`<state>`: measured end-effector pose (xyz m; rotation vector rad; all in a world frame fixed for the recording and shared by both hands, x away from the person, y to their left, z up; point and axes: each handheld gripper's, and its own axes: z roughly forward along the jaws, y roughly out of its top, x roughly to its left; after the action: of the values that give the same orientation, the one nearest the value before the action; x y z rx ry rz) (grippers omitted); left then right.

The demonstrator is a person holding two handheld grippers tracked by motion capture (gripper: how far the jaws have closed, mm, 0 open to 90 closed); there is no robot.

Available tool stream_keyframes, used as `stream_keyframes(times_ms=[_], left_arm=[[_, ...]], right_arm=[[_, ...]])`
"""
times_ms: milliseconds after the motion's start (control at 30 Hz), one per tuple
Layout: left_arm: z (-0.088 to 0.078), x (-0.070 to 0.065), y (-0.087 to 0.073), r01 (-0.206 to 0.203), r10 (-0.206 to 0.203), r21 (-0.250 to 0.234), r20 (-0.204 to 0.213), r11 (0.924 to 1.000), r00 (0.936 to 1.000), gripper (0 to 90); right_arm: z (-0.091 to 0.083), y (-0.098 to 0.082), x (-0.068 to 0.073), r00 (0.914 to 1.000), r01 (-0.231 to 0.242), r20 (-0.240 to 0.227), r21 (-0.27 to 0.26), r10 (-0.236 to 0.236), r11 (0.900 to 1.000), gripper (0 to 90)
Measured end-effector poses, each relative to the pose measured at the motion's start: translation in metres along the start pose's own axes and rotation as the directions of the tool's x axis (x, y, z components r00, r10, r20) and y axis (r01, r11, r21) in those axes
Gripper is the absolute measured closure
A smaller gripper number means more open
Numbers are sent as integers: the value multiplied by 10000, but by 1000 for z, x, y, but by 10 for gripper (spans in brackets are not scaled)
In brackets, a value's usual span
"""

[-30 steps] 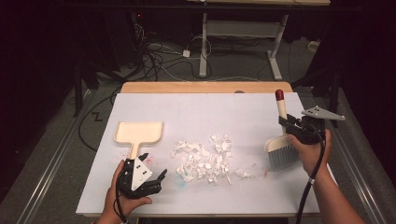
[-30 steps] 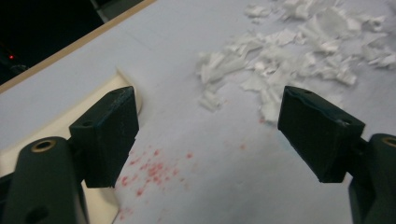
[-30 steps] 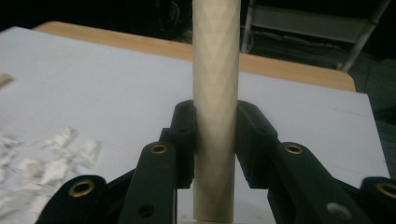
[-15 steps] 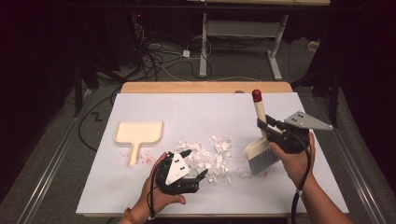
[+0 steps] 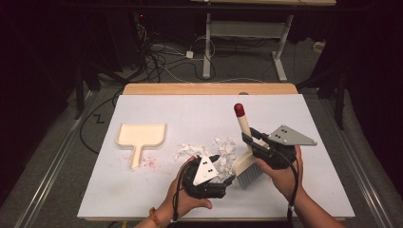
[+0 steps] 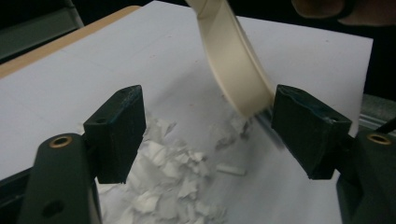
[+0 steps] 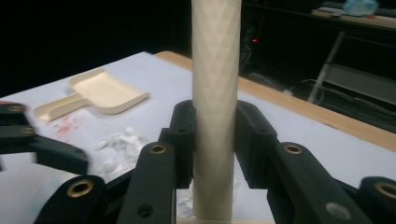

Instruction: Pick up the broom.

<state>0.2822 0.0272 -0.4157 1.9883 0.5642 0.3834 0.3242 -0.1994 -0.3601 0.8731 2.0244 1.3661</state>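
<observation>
A brush with a cream handle point(image 5: 244, 124), a red tip and grey bristles point(image 5: 249, 175) stands tilted on the white sheet, bristles down. My right gripper point(image 5: 250, 140) is shut on the brush handle point(image 7: 215, 70). A pile of torn white paper scraps point(image 5: 222, 147) lies just left of the bristles. My left gripper point(image 5: 227, 182) hovers low over the near edge of the pile and is open. Its jaws have just been closing a little, with only loose scraps point(image 6: 173, 177) on the sheet under the gap. The brush body point(image 6: 233, 60) is close to its right jaw.
A cream dustpan point(image 5: 141, 135) lies on the left of the white sheet point(image 5: 294, 114), handle toward me, with red specks point(image 5: 149, 162) beside it. A wooden table edge point(image 5: 209, 89) runs along the back. Cables and desk legs point(image 5: 207, 47) are on the floor beyond.
My left gripper has moved right, from beside the dustpan handle to the scrap pile. My right gripper has carried the brush left toward the middle of the sheet.
</observation>
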Motion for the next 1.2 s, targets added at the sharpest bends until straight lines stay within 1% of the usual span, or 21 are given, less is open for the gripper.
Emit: stream_keyframes(times_ms=[67,100,133,167,200,267,367,433,500,567,633,733,800,867,900,933,967,1000,1033,1133,1200], left_arm=[[6,-3,3,121,-121,-25,-35,9999,9999,276],[9,-3,4,196,-195,-86,157,9998,9997,275],[11,-4,5,271,-265,-142,378,9995,9989,277],[13,-6,6,227,-223,-121,360,9997,9991,290],[14,-7,7,174,-169,-129,349,9998,9992,317],[16,-7,7,184,-179,-111,454,9998,9988,383],[14,-2,5,239,-231,-114,673,9996,9975,518],[10,3,4,355,-350,-53,858,9994,9957,546],[6,10,3,364,-361,-6,1017,9993,9942,581],[0,14,2,292,-291,12,1035,9996,9942,604],[-7,19,2,166,-178,109,1177,9998,9929,623],[-16,23,1,-335,287,299,1502,9990,9882,648],[-22,25,-1,-586,490,494,1768,9971,9830,651],[-26,26,-3,-888,749,644,1933,9940,9783,651],[-28,27,-4,-1027,851,748,2096,9919,9741,651],[-30,27,-5,-1218,1013,816,2210,9892,9700,651],[-31,28,-6,-1391,1158,857,2340,9866,9653,651],[-32,28,-7,-1521,1258,885,2502,9844,9600,651],[-32,28,-8,-1557,1268,868,2732,9840,9536,651],[-29,26,-6,-1888,1504,946,3161,9774,9367,651],[-27,23,-6,-2119,1678,955,3426,9726,9244,651]], right_arm=[[-1,0,7,10000,86,23,-185,-86,9998,711],[0,1,10,9997,147,-193,-103,-149,9998,711],[0,1,14,9997,129,-223,-146,-133,9998,711],[1,1,17,9996,153,-226,-236,-159,9996,711],[1,2,20,9991,291,-288,-215,-297,9993,711],[0,2,25,9990,307,-328,-334,-318,9990,711],[-2,3,30,9979,390,-509,-391,-410,9985,711],[-5,4,32,9970,538,-540,-451,-562,9975,709],[-9,5,33,9974,446,-537,-574,-477,9974,706],[-11,6,32,9955,504,-759,-725,-559,9961,699],[-15,6,31,9914,663,-1069,-816,-749,9945,685],[-21,6,26,9774,971,-1777,-1040,-1146,9898,608],[-23,4,21,9600,1313,-2365,-921,-1498,9871,537],[-23,1,16,9283,1771,-3191,-726,-1911,9815,502],[-22,-1,15,9182,2064,-3343,-533,-2122,9770,463],[-21,-4,13,8990,2298,-3745,-383,-2272,9725,457],[-20,-7,11,8799,2566,-4097,-170,-2408,9664,452],[-19,-11,10,8648,2839,-4331,45,-2540,9589,430],[-17,-15,10,8441,3019,-4712,235,-2558,9530,424],[-10,-27,13,7968,3793,-5360,846,-2788,9214,406],[-3,-32,16,7751,4095,-5670,1148,-2788,9051,415]])
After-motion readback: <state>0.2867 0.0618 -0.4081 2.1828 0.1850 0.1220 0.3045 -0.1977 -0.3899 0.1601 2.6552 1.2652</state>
